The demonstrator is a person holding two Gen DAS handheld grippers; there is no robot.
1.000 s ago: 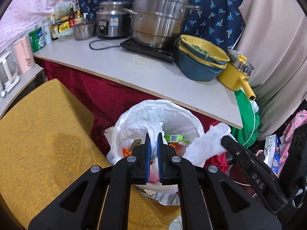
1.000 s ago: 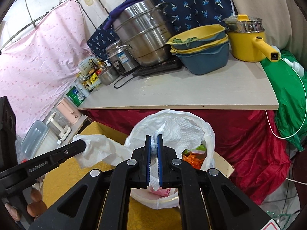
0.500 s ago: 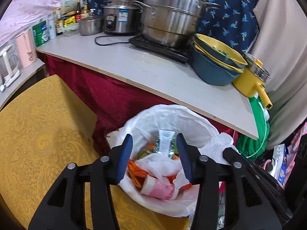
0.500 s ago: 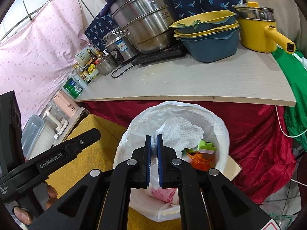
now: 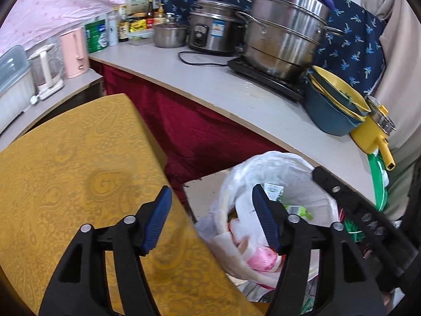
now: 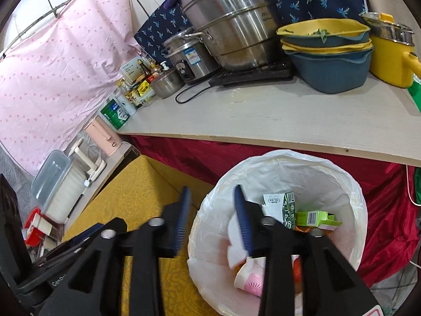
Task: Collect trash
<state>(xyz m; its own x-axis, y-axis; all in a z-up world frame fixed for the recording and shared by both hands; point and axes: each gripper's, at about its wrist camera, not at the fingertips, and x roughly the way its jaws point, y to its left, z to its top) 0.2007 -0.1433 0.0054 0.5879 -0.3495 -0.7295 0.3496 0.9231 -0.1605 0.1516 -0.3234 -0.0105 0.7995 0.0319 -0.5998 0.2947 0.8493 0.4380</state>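
Both tongs, left (image 5: 210, 218) and right (image 6: 211, 218), have just been opening, empty; the trash bin (image 6: 279, 158) lies below-right of both, nearer the right.

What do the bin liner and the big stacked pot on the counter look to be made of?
Bin liner: thin white plastic film, by its translucent, crinkled rim. Big stacked pot: apparently stainless steel, brushed and shiny, with banded reflections along its tiers.
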